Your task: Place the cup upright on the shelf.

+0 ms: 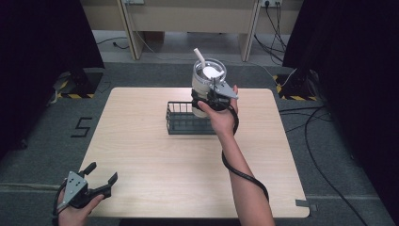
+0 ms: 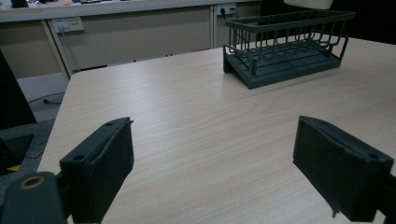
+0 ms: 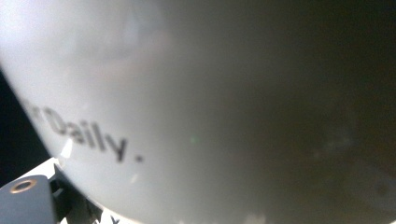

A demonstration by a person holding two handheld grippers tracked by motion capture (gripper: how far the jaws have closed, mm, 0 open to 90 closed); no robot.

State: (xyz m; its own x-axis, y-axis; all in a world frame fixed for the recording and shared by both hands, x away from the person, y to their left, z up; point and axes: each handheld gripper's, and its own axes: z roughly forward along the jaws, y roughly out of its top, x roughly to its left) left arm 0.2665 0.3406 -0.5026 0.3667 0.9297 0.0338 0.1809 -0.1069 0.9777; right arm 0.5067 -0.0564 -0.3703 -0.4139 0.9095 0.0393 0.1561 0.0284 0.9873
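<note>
A white tumbler (image 1: 207,82) with a clear lid and a straw (image 1: 199,55) is being held upright by the right gripper (image 1: 212,98), whose jaws are being pressed against its wall from the 6 o'clock side; it is being kept raised over the right end of the dark wire basket (image 1: 181,120), at 12 o'clock on the table (image 1: 141,155). In the right gripper view the tumbler's printed wall (image 3: 196,107) is being pressed right against the lens. The left gripper (image 1: 96,181) is being held with its jaws wide apart, gripping nothing, at 7 o'clock over the table's near edge.
</note>
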